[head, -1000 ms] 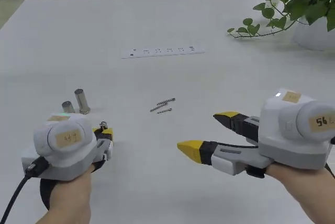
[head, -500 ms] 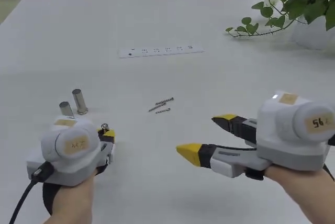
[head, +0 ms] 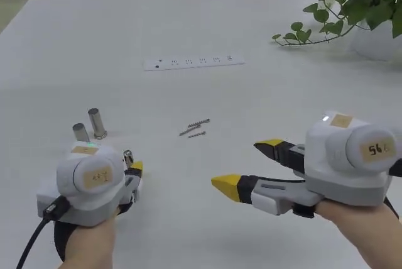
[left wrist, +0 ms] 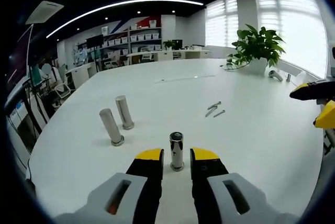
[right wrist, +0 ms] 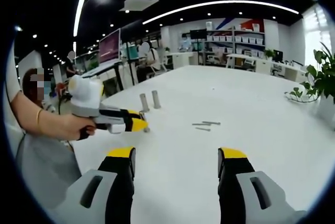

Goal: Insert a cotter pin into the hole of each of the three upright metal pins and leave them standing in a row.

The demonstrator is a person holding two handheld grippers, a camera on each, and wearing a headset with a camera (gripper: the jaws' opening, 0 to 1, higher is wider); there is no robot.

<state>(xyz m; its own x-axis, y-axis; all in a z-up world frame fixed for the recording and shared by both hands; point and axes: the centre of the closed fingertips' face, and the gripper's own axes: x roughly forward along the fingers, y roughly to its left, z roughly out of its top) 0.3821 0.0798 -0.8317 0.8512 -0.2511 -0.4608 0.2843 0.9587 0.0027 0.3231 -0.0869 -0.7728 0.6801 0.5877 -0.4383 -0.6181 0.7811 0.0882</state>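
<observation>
Three cotter pins point(head: 196, 127) lie loose in mid-table, also visible in the left gripper view point(left wrist: 213, 110). My left gripper point(head: 131, 167) holds one upright metal pin point(left wrist: 176, 149) between its yellow tips, shut on it. Two more metal pins point(head: 96, 122) stand upright just beyond it, close together point(left wrist: 118, 119). My right gripper point(head: 248, 164) hovers open at the near right, nothing between its fingers point(right wrist: 121, 153). In the right gripper view the left gripper point(right wrist: 137, 124) sits ahead to the left, the cotter pins point(right wrist: 204, 125) to its right.
A white power strip point(head: 193, 62) lies flat further back on the table. A potted plant point(head: 358, 5) trails its leaves over the far right corner. The table between the two grippers is bare white surface.
My left gripper has slid a little toward me and to the right, and the metal pin between its tips came along. The right gripper has dropped slightly.
</observation>
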